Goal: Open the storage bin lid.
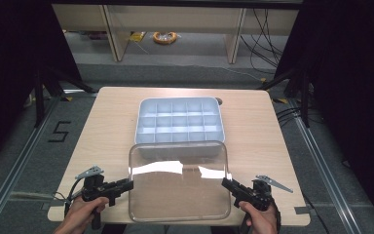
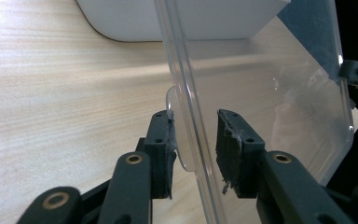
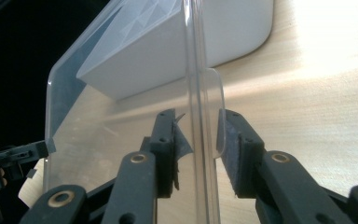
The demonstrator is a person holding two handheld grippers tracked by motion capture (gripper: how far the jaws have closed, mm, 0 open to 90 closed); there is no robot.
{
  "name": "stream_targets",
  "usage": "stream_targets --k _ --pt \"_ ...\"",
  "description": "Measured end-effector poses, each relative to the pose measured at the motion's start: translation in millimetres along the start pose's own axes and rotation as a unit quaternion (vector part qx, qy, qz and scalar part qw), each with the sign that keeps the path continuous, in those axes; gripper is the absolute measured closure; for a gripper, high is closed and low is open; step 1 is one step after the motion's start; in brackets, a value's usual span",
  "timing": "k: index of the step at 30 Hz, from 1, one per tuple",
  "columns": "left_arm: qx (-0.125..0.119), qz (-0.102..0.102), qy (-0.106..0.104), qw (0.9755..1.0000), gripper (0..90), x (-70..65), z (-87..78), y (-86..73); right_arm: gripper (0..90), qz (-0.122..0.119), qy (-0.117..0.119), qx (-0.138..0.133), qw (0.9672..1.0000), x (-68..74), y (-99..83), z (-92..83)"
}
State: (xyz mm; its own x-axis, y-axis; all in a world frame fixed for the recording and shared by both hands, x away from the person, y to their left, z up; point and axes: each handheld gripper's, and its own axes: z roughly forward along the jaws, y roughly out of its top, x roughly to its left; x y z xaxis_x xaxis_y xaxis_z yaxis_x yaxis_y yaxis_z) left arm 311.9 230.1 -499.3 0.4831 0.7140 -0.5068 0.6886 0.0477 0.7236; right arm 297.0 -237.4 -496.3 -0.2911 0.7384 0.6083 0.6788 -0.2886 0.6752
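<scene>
Pale wood makes up the table (image 1: 112,122) at the centre of the high view, with grey floor, dark curtains and desk legs behind it. On it, just above centre, sits a white compartment tray (image 1: 180,122). Below that, in the lower middle of the frame, a clear plastic lid (image 1: 179,183) is held between two grippers: the left gripper (image 1: 126,185) meets its left edge at lower left, and the right gripper (image 1: 226,183) meets its right edge at lower right, each carried by a hand at the bottom edge. In the left gripper view, the lid's rim (image 2: 186,116) runs upward between the two black jaws; the left pad (image 2: 164,149) lies against a small tab on the rim, while the right pad stands a little off the plastic, so the claw is narrow around the edge. The tray shows at the top of that frame. In the right gripper view, the lid's rim (image 3: 198,116) again passes between the jaws, narrow about it, with slim gaps at both pads; whether they pinch it I cannot tell. The other gripper appears at far left.
</scene>
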Motion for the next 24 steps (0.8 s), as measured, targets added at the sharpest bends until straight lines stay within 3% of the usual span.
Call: stream_targets --k 1,3,4,5,8,9,10,11,12,13,14,15,19,21,22,24 --pt "0.007 0.001 -0.004 1.0000 65.7 0.4 -0.9 -0.5 67.8 0.019 -0.005 0.009 0.9998 2.1 -1.1 -1.4" --pt "0.006 0.001 -0.005 1.0000 65.7 0.4 -0.6 -1.3 67.5 0.031 -0.009 0.016 0.9994 3.4 -2.6 -2.1" --pt "0.011 0.000 -0.002 0.9999 65.5 0.2 -0.9 -1.6 67.3 0.012 0.006 0.012 0.9998 0.6 -2.9 -0.9" --pt "0.014 -0.002 -0.004 0.9999 65.4 1.6 -0.2 -2.9 67.2 -0.001 -0.013 0.011 0.9999 -1.4 -4.3 0.3" --pt "0.017 -0.009 -0.005 0.9998 65.2 2.4 0.4 -4.1 67.0 0.001 -0.004 0.014 0.9999 -0.9 -5.9 -0.5" --pt "0.017 -0.014 -0.006 0.9997 65.2 3.5 1.3 -4.8 67.0 0.024 -0.020 0.028 0.9991 2.0 -7.1 -0.7" --pt "0.017 -0.014 -0.006 0.9997 65.2 3.5 1.3 -4.8 67.0 0.024 -0.020 0.028 0.9991 2.0 -7.1 -0.7" --pt "0.023 -0.014 -0.004 0.9996 65.2 4.0 0.9 -4.9 67.0 0.003 -0.017 0.023 0.9996 -1.1 -7.1 0.0" --pt "0.016 -0.016 0.000 0.9997 65.1 3.2 1.8 -6.0 66.9 0.027 -0.007 0.027 0.9992 1.3 -8.0 0.2" --pt "0.018 -0.015 0.000 0.9997 65.0 3.2 1.5 -6.0 66.7 0.027 -0.001 0.030 0.9992 1.4 -8.2 -0.5" --pt "0.019 -0.013 0.001 0.9997 64.9 3.2 1.4 -6.1 66.6 0.026 -0.006 0.029 0.9992 1.3 -8.7 0.4" --pt "0.026 -0.012 -0.005 0.9996 64.9 3.9 0.9 -5.6 66.6 0.005 -0.006 0.026 0.9996 -1.7 -8.9 0.9" --pt "0.032 -0.010 -0.005 0.9994 64.8 4.1 1.3 -6.7 66.1 0.000 -0.010 0.035 0.9993 -3.9 -10.8 0.7" --pt "0.033 -0.012 -0.005 0.9994 64.7 4.0 2.1 -7.5 65.9 0.006 -0.020 0.034 0.9992 -3.9 -12.4 1.5" --pt "0.035 -0.011 -0.005 0.9993 64.7 4.2 2.2 -7.7 65.8 0.025 -0.010 0.041 0.9988 -1.5 -12.6 0.3" --pt "0.039 -0.011 -0.005 0.9992 64.4 4.7 2.6 -7.8 65.5 0.025 -0.014 0.038 0.9989 -2.2 -13.3 1.4"
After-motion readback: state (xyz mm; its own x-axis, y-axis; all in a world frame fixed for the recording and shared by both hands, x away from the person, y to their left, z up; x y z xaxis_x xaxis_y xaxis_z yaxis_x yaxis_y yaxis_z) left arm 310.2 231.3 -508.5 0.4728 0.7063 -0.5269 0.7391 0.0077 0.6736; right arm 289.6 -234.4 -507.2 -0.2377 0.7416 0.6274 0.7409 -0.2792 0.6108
